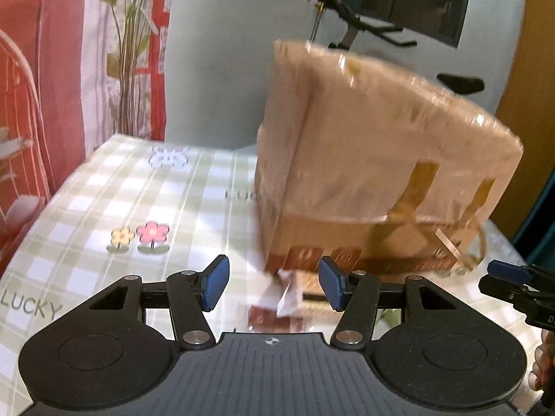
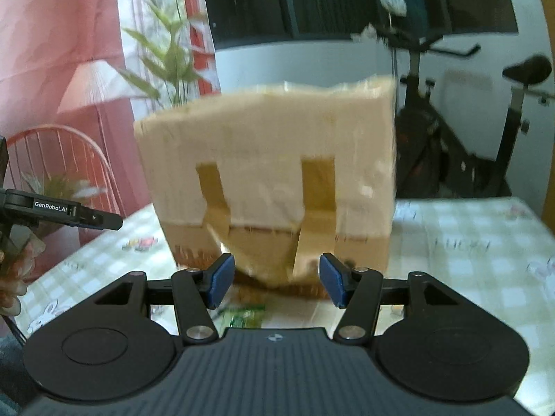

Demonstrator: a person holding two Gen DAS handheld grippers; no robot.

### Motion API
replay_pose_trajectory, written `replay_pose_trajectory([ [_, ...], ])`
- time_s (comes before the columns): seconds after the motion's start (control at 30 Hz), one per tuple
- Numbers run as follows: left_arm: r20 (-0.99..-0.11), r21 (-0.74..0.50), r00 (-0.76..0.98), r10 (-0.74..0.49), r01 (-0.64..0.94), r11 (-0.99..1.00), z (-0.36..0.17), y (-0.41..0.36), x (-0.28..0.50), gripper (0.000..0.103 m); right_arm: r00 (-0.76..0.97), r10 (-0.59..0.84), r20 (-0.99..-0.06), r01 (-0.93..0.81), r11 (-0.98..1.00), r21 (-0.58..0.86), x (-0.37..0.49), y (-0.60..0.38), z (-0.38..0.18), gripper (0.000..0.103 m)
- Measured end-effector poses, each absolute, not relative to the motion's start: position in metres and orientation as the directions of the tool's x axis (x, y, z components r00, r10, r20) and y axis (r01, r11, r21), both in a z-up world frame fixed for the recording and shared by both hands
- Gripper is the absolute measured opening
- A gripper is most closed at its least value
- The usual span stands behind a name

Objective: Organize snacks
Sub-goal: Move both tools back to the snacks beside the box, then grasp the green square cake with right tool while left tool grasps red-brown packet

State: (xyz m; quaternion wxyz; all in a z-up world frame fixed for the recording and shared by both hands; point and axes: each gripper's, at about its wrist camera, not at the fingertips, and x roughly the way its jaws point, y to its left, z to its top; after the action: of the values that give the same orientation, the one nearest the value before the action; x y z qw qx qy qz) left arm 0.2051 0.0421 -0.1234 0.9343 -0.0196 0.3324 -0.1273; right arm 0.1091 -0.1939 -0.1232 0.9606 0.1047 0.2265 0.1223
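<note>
Left hand-held gripper (image 1: 274, 282) has its blue pads (image 1: 215, 282) spread wide, nothing between them, hovering low over the table (image 1: 104, 190). Just past its fingertips a white-and-red snack wrapper (image 1: 288, 298) lies on the checked cloth, with a dark red packet (image 1: 269, 319) beside it. Right hand-held gripper (image 2: 275, 279) is likewise spread, its pads (image 2: 220, 279) apart and empty, and a green snack packet (image 2: 242, 317) lies on the table just below them. Ahead of both stands a tan bag (image 1: 374, 159), blurred, tilted toward the left in the left wrist view and standing on the table near its middle; in the right wrist view the bag (image 2: 270, 173) fills the centre, two darker handle straps (image 2: 317, 187) running down its front. Whether either gripper touches the bag cannot be told. Each gripper shows at the edge of the other's view, well off to the side. Behind the table are a plant (image 2: 166, 52), a red curtain (image 1: 52, 69) and an exercise bike (image 2: 451, 121).
</note>
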Motion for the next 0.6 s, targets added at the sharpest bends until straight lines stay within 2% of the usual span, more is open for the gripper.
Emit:
replay_pose_trajectory([
  [0.33, -0.677, -0.123, 0.697, -0.236, 0.209, 0.97, -0.149, 0.045, 0.21, 0.059, 0.716, 0.379, -0.587, -0.273, 0.925, 0.265, 0.146, -0.163, -0.164, 0.058],
  [0.6, -0.699, -0.12, 0.674, -0.239, 0.219, 0.968, -0.163, 0.04, 0.212, 0.059, 0.66, 0.392, -0.64, -0.326, 0.918, 0.226, 0.174, -0.138, -0.18, 0.058],
])
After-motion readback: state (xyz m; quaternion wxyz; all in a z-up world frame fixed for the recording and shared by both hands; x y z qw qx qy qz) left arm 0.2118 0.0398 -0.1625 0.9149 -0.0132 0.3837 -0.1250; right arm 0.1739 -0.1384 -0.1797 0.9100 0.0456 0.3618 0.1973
